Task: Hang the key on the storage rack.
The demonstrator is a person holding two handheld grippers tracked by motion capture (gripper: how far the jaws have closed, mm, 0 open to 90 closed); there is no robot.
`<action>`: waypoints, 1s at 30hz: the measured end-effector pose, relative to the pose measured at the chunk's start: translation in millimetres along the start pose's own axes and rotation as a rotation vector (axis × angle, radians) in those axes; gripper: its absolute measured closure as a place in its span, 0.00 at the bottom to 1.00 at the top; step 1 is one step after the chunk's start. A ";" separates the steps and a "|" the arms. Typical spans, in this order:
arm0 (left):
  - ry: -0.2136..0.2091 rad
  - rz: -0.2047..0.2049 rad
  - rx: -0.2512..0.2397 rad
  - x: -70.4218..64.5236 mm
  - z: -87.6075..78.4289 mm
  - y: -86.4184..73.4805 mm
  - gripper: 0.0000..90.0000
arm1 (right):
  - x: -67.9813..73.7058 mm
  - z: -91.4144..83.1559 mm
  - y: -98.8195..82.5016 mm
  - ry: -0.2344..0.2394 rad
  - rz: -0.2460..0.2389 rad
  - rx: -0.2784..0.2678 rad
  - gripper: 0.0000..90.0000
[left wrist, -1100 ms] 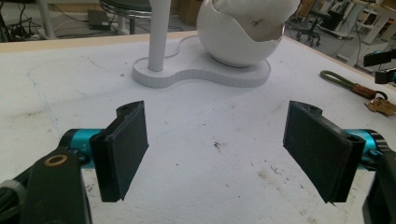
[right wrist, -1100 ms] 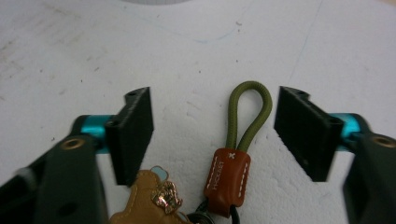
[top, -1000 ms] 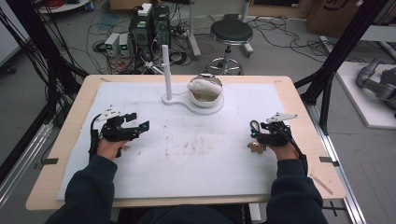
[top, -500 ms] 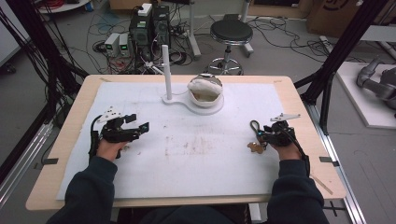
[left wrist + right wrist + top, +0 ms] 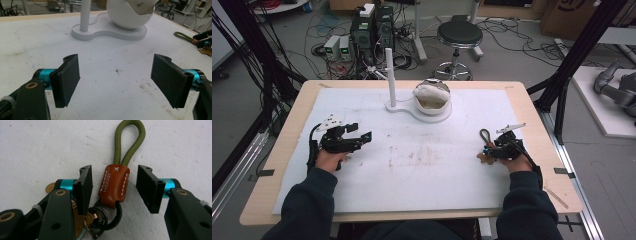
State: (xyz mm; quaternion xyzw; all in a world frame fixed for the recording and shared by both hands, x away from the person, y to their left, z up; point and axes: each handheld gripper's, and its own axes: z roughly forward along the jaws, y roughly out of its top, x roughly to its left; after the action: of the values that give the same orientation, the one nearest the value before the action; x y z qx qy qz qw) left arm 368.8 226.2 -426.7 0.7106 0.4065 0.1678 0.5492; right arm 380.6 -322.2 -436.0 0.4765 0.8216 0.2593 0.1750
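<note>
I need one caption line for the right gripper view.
Open right gripper straddling a keychain's brown leather tab.

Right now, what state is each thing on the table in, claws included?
Left claw: open, nothing between its jaws, low over the mat.
Right claw: open, jaws either side of the keychain's leather tab, not closed on it.
Keychain: lying flat on the mat, green cord loop pointing away from the claw.
White bowl: sitting in its stand beside the post.
</note>
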 end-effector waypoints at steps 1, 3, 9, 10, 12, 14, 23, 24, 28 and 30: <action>0.000 0.001 0.002 -0.1 0.0 -0.1 0.26 | 0.5 -0.2 0.5 -0.002 -0.002 0.005 0.55; 0.000 -0.002 0.004 -0.5 0.2 -0.3 0.26 | 1.5 -0.9 2.0 0.016 -0.016 0.014 0.66; 0.000 -0.001 0.010 -0.3 0.8 -0.9 0.26 | 7.6 -2.4 4.8 0.024 -0.047 0.031 0.82; 0.000 -0.005 0.009 -0.7 1.2 -1.1 0.26 | 7.2 -2.2 4.8 0.030 -0.042 0.030 0.82; -0.001 -0.001 0.013 -0.3 1.4 -1.1 0.26 | 6.5 -2.3 4.8 0.032 -0.042 0.031 0.82; 0.000 -0.004 0.013 -0.6 2.2 -1.4 0.26 | 7.5 -2.4 5.0 0.024 -0.042 0.031 0.83; 0.029 -0.007 0.004 2.2 -0.3 -0.9 0.26 | 11.6 -8.9 11.2 0.118 -0.018 -0.116 0.84; 0.027 -0.010 0.005 2.8 -0.2 -1.0 0.26 | 13.7 -11.5 13.3 0.137 -0.014 -0.151 0.84; 0.027 -0.010 0.007 3.1 0.6 -1.5 0.26 | 24.9 -19.0 23.0 0.195 -0.050 -0.281 0.84; 0.032 -0.004 0.010 2.9 -0.2 -1.2 0.26 | 32.6 -22.3 29.0 0.208 -0.073 -0.326 0.84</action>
State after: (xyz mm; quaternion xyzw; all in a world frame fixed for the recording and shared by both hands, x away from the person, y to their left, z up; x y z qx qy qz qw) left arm 370.0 228.6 -428.3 0.7098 0.4176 0.1762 0.5392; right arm 372.9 -287.5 -402.2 0.3823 0.7993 0.4300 0.1733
